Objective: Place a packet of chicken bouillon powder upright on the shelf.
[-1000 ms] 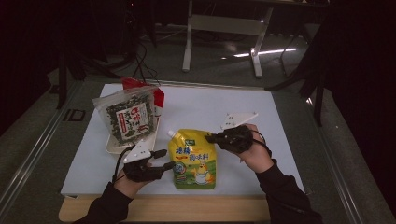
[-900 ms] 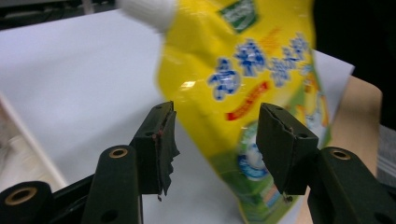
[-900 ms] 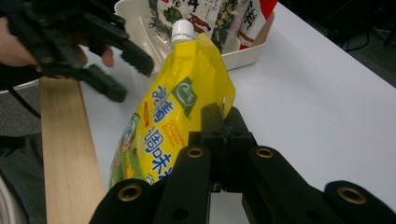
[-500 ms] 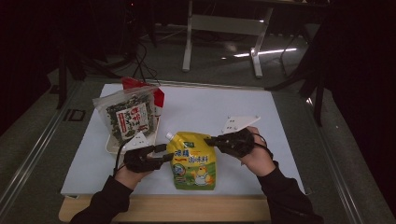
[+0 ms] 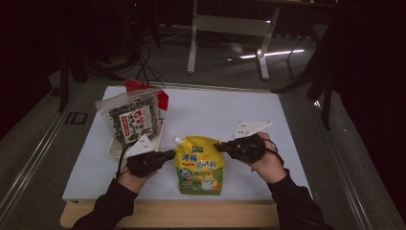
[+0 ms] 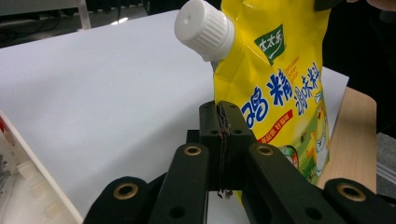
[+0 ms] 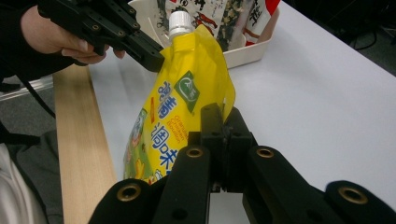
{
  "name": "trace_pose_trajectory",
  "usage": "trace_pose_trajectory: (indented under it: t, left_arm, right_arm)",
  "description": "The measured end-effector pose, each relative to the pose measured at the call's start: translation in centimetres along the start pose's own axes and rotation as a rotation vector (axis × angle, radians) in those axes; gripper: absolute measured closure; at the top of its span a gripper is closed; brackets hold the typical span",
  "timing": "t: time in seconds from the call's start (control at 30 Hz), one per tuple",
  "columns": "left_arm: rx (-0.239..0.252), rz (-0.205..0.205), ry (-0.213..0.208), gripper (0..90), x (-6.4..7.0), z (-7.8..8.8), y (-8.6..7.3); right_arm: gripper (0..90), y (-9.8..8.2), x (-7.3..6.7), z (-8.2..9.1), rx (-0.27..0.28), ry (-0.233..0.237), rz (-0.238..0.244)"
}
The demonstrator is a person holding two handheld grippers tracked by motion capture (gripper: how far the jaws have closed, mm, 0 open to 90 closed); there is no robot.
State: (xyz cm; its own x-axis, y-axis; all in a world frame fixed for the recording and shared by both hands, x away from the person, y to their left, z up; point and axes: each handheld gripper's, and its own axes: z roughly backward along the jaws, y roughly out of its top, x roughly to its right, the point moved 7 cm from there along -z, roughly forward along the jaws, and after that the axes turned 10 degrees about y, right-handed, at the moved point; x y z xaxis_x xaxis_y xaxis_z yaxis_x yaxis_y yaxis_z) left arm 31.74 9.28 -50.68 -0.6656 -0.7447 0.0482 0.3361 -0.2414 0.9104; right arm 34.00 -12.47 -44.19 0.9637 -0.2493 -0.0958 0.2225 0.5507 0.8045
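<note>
High view puts the yellow pouch (image 5: pixel 200 165) at the lower centre of the frame, upright between your two hands on the white table sheet (image 5: pixel 210 115). It is a soft, glossy plastic stand-up bag with blue and red printing and a ribbed white screw cap (image 6: pixel 204 29) on a slanted spout. Your left gripper (image 5: pixel 168 154) has just been closing, and its black jaws now stand pressed together on the left edge of the pouch, below the spout. Your right gripper (image 5: pixel 221 146) is closed on the upper right corner of the pouch, and the thin film there is folded.

The sheet is smooth and matte, and a strip of pale wood (image 5: pixel 191 218) runs along its near edge. Behind the table the room is dark, with a white metal stand (image 5: pixel 230 28) on a grey floor.

At the upper left of the high view, a clear bag of dark dried food (image 5: pixel 131 120) leans in a white tray (image 5: pixel 115 149). Right gripper view gives you the tray's rounded plastic wall closely.
</note>
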Motion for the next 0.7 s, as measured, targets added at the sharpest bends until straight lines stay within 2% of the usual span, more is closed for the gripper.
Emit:
trace_pose_trajectory:
  t: [0.1,0.13,0.17,0.23,0.27,0.3,0.37,0.47,0.57,0.63,0.7]
  left_arm:
    - [0.014,-0.025,0.01,90.0,0.4,0.2,0.0]
    - [0.02,-0.026,0.0,90.0,0.5,0.3,0.1]
    - [0.03,-0.032,-0.015,90.0,0.7,0.4,0.1]
    - [0.036,-0.065,-0.01,90.0,1.2,0.5,0.3]
    - [0.038,-0.066,-0.019,90.0,1.4,0.6,0.4]
    - [0.041,-0.077,-0.011,90.0,1.5,0.6,0.5]
    - [0.042,-0.073,-0.027,90.0,1.6,0.7,0.6]
    - [0.043,-0.072,-0.017,90.0,1.6,0.8,0.6]
    - [0.045,-0.056,-0.024,90.0,1.5,0.9,0.5]
    - [0.044,-0.057,-0.025,90.0,1.5,0.9,0.5]
    - [0.045,-0.041,-0.038,90.0,1.6,1.0,0.6]
  right_arm:
    - [88.9,-0.3,0.1,0.0,-0.001,-0.002,-0.011]
    - [87.7,-0.4,0.1,0.0,-0.003,-0.002,-0.018]
    - [84.8,-0.6,0.2,0.0,-0.002,0.008,-0.027]
    - [81.8,-0.8,0.4,-0.1,0.008,0.029,-0.044]
    - [81.8,-1.0,0.5,-0.3,0.003,0.03,-0.048]
    - [81.0,-1.2,0.6,-0.5,0.0,0.042,-0.048]
    - [78.9,-1.5,0.5,-1.0,-0.025,0.054,-0.043]
    - [79.7,-1.8,0.3,-1.9,-0.057,0.071,-0.019]
    - [87.8,-1.9,0.1,-2.3,-0.079,0.071,-0.008]
    - [89.2,-1.9,0.0,-2.2,-0.087,0.08,-0.012]
    - [89.5,-1.8,-0.3,-2.0,-0.09,0.091,-0.024]
